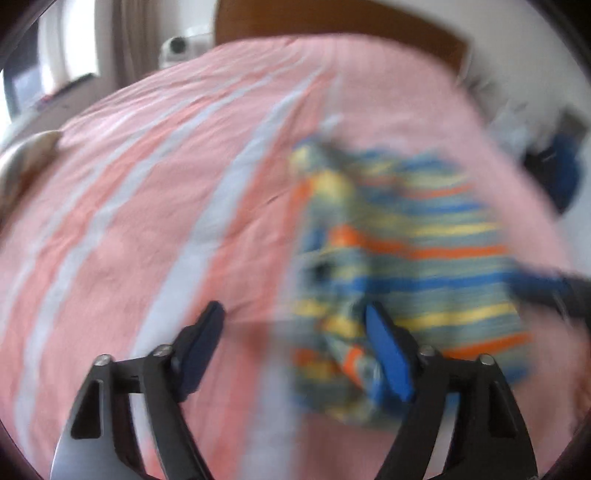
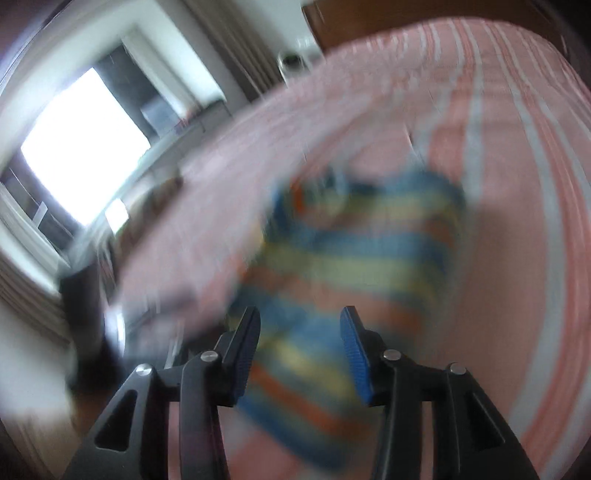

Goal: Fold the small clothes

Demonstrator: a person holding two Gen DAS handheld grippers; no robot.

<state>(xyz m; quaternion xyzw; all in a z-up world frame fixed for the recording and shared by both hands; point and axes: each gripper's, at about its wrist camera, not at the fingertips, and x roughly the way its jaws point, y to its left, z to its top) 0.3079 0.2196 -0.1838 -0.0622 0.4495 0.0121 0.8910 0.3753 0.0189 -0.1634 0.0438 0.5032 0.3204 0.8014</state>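
Fingers of the left gripper point(image 1: 293, 330) stand wide apart with nothing between them, the dark left pad point(image 1: 201, 345) over bare pink-and-white striped cotton bedsheet point(image 1: 147, 192) and the blue right pad point(image 1: 388, 354) over the near left edge of the small knitted garment striped in blue, yellow, orange and grey point(image 1: 413, 240). Whether that pad touches the cloth cannot be told through the blur. The garment lies spread on the sheet ahead of and to the right of these fingers. Only this view shows, far ahead to the left, a white round-faced appliance point(image 1: 177, 48) beside a brown wooden headboard point(image 1: 332, 22), and at the far right edge a dark blue shape point(image 1: 565, 173) beyond the bed, too smeared to identify.

Fingers of the right gripper point(image 2: 299, 341) are also spread, somewhat less widely, gripping nothing; the dark left pad point(image 2: 245, 354) and blue right pad point(image 2: 354, 354) frame the near end of the same striped garment point(image 2: 354, 251), which runs from between them away ahead. Contact is again unclear. Only this view shows a bright window with a white frame point(image 2: 81, 147) far off to the left of the fingers, and the sheet point(image 2: 517, 184) curving away to their right. Both views are heavily motion-blurred
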